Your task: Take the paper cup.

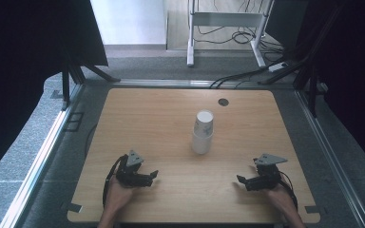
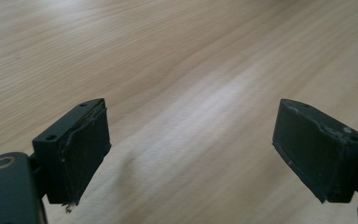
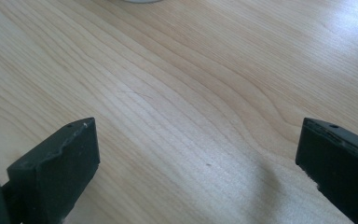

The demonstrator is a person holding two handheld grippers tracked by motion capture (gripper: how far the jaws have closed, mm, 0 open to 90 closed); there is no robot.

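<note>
With both the left claw [image 1: 153,175] and right claw [image 1: 241,180] held wide and empty near the desk [image 1: 138,118] front, the stacked paper cups [image 1: 203,132] at mid-desk are judged yet to be approached.

White paper cups [image 1: 203,132]: stack standing mouth-down on wooden table [image 1: 138,114], upper cup nested over lower, flat base facing up. Faint print on upper cup's side, too small to read. Stack leans slightly. Position: about midway between left and right edges, near table's middle, a little toward far edge. Small sliver of white rim [image 3: 142,1] at top of right gripper view.
</note>
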